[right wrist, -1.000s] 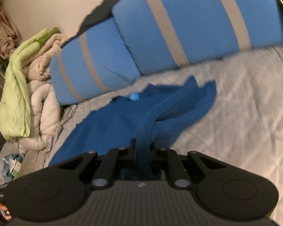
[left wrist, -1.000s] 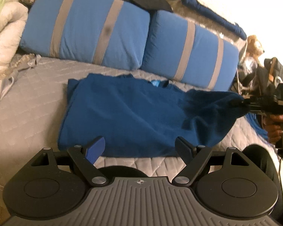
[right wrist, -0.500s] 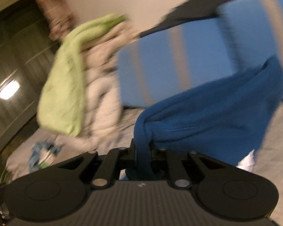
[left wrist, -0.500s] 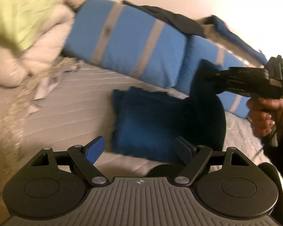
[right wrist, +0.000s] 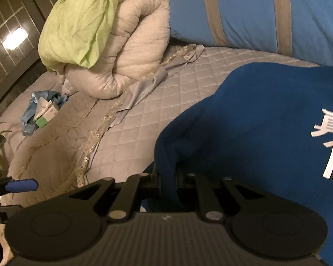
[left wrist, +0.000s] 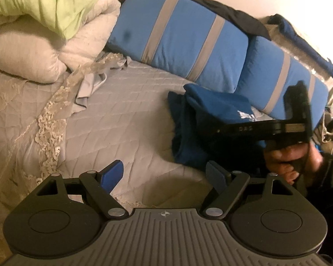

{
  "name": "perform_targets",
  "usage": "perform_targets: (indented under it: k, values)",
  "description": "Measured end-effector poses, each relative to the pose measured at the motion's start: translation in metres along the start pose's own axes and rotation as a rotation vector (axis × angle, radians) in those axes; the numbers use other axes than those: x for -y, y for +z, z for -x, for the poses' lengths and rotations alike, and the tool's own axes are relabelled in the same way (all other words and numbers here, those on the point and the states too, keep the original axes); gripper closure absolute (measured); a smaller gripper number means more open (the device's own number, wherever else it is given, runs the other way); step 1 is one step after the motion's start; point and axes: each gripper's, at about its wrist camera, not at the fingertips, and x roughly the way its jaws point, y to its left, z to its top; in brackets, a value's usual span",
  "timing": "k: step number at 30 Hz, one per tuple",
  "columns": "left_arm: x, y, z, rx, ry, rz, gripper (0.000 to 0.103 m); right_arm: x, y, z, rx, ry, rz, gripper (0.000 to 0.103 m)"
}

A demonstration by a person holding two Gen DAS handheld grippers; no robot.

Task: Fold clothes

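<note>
The right gripper is pinching the shirt, probably draping it into a fold, while the left gripper is gaping empty nearby.

I see open quilted bed left of the shirt; duvet and pillows block beyond.
</note>
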Motion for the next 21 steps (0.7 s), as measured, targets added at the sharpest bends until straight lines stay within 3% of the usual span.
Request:
perform_targets:
  k: [7,9,10,11,14,16,21]
  values:
    - [0.002,0.006,-0.010,0.004,0.002,0.005,0.021,-0.022,-0.010,-0.001,-0.043,-0.023,0.154,0.092]
    - [0.004,0.009,-0.013,0.002,0.001,0.004,0.021,-0.026,-0.014,-0.001,-0.053,-0.025,0.189,0.086]
    - [0.006,0.010,-0.014,0.001,0.001,-0.001,0.021,-0.027,-0.014,0.000,-0.050,-0.022,0.195,0.080]
    - [0.008,0.011,-0.016,0.000,0.000,-0.008,0.021,-0.027,-0.014,0.002,-0.045,-0.016,0.197,0.055]
    - [0.013,0.013,-0.018,0.000,-0.010,-0.022,0.021,-0.031,-0.013,0.018,-0.010,0.030,0.217,0.023]
    - [0.016,0.015,-0.020,0.000,-0.020,-0.030,0.021,-0.036,-0.013,0.034,0.034,0.028,0.265,0.014]
    - [0.026,0.023,-0.026,0.028,-0.075,-0.058,0.021,-0.025,-0.016,0.074,0.115,-0.043,0.351,0.003]
